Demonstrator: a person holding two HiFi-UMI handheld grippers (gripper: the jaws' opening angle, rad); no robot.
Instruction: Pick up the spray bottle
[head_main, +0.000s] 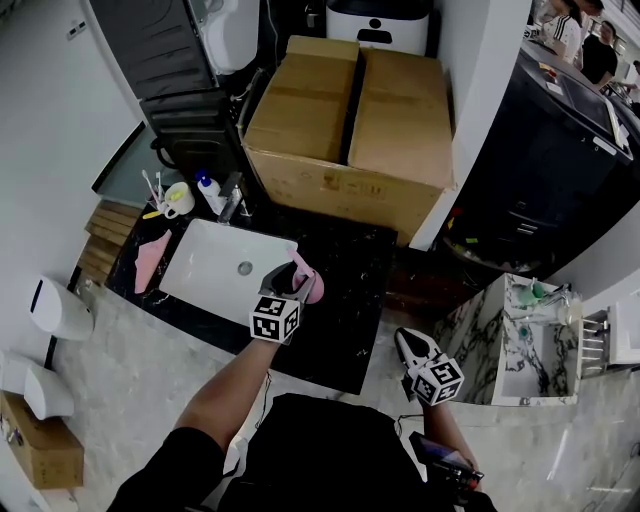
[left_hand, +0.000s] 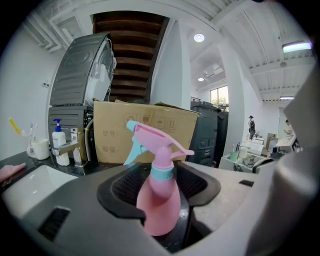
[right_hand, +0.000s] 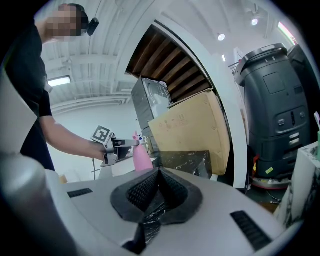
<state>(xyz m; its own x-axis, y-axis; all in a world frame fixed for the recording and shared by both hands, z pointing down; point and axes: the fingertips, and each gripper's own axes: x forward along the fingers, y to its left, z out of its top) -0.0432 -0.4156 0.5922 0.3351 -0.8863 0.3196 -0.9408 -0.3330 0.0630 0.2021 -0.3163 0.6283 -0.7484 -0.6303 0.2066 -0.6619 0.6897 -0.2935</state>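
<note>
A pink spray bottle (head_main: 309, 283) with a light-blue collar and trigger stands upright on the black marble counter (head_main: 340, 300), just right of the white sink (head_main: 210, 265). My left gripper (head_main: 293, 276) reaches around it. In the left gripper view the spray bottle (left_hand: 160, 200) stands between the wide-apart jaws of the left gripper (left_hand: 160, 187), its left side at the left pad, with a thin dark gap before the right pad. The right gripper (head_main: 408, 342) hangs off the counter's front right, jaws together and empty. In the right gripper view the bottle (right_hand: 141, 157) shows far off beyond the right gripper (right_hand: 159, 175).
A big cardboard box (head_main: 350, 120) stands behind the counter. Beside the faucet (head_main: 232, 205) are a pump bottle (head_main: 208, 190) and a cup of toothbrushes (head_main: 178, 198); a pink cloth (head_main: 150, 260) lies left of the sink. At right stand a black machine (head_main: 560, 160) and a small marble stand (head_main: 530, 345).
</note>
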